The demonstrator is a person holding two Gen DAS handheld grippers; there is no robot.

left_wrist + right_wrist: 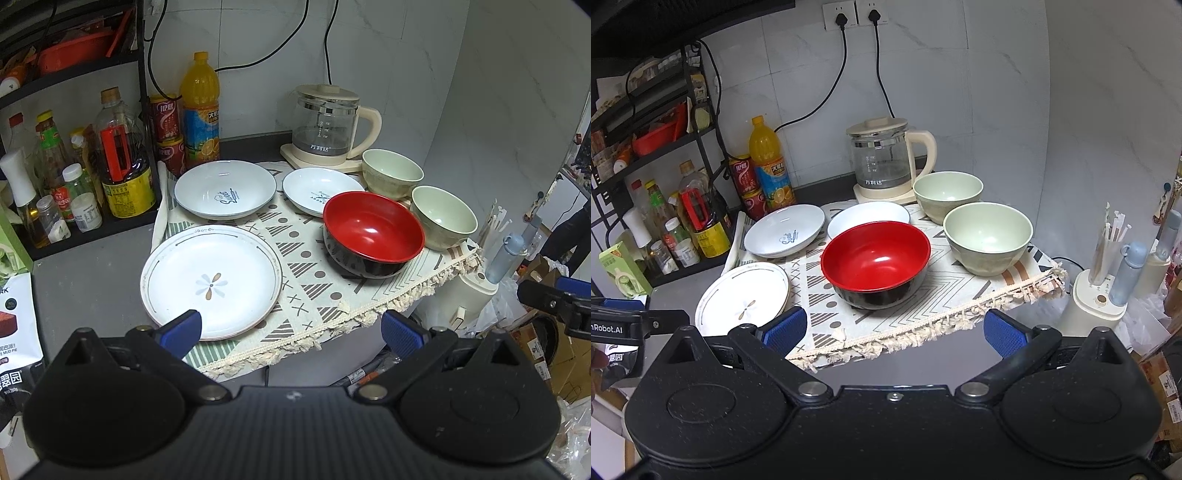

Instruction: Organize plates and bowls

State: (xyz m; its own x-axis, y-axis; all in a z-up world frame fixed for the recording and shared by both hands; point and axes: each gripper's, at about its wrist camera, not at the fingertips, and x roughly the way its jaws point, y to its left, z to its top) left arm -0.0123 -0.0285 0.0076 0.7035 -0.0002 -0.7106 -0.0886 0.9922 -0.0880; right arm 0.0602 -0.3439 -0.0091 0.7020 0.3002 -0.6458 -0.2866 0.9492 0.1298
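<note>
Left claw (291, 330) wide open, nothing in it, hanging over the fringed near edge of the patterned cloth (317, 291). Right claw (894, 330) just as wide and empty, short of that same fringe. On the table (92, 284), nearest left, the flower plate (210, 282) overhangs the cloth's edge. Red bowl (875, 262) sits centre, open cloth before it. Two green bowls (988, 236) right, two white dishes (225, 192) behind, the kettle (886, 158) by the wall.
</note>
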